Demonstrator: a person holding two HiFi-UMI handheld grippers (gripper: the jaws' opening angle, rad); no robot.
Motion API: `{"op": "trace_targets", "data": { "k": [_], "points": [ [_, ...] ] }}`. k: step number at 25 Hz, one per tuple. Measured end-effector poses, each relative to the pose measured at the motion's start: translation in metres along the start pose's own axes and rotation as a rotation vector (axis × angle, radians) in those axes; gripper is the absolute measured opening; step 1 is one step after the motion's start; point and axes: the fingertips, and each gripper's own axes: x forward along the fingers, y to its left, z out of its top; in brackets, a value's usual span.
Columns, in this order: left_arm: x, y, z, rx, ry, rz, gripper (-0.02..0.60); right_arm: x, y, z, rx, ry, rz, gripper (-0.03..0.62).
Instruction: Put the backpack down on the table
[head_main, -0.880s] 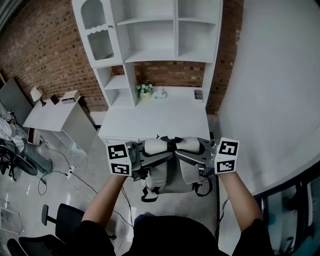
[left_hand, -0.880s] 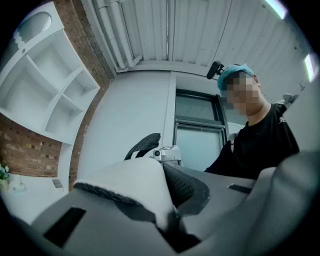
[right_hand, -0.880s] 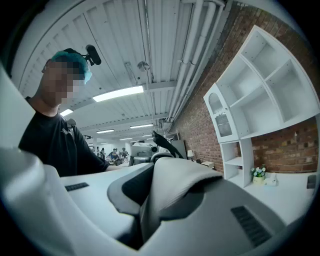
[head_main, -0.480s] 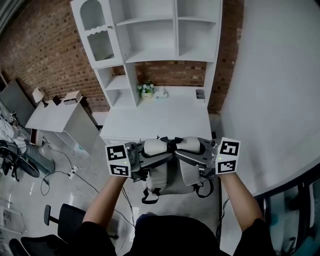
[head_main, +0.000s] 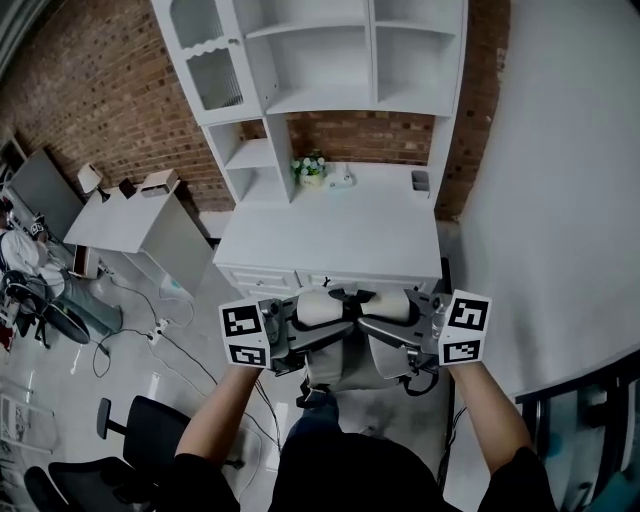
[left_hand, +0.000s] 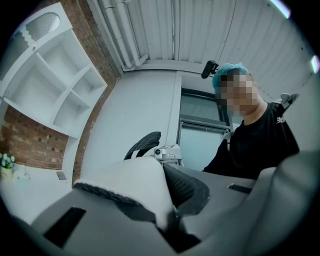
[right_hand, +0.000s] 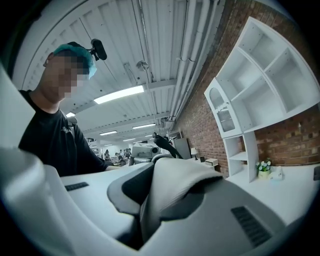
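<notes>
Backpack (head_main: 345, 362) straps (head_main: 318, 306) are being clamped in left tongs (head_main: 318, 332) and right tongs (head_main: 388, 330); snagging the 12 o'clock worktop (head_main: 330, 240) edge is being risked

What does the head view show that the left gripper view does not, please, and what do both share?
Head view only: the left gripper and right gripper side by side, the backpack hanging in front of the table, and an office chair on the floor. Left gripper view only: the ceiling, the camera on the person's head, and a close look at that gripper's jaws pinching a padded shoulder strap. Both: the white shelf unit, brick wall and flower pot.
</notes>
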Motion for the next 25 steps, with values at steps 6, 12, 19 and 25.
{"op": "trace_targets", "data": {
  "k": [6,12,19,25],
  "points": [
    [-0.012,0.013,-0.005,-0.017,0.005,-0.021,0.052,0.012,-0.012,-0.007,0.017,-0.017,-0.031,0.054],
    [-0.02,0.045,0.011,-0.024,-0.025,-0.011,0.052,0.025,-0.045,0.007,0.039,-0.053,-0.065,0.052],
    [-0.036,0.118,0.041,-0.006,-0.041,0.0,0.052,0.051,-0.116,0.035,0.025,-0.073,-0.096,0.052],
    [-0.049,0.156,0.061,0.013,-0.04,-0.016,0.052,0.07,-0.152,0.053,-0.002,-0.072,-0.116,0.051]
  ]
}}
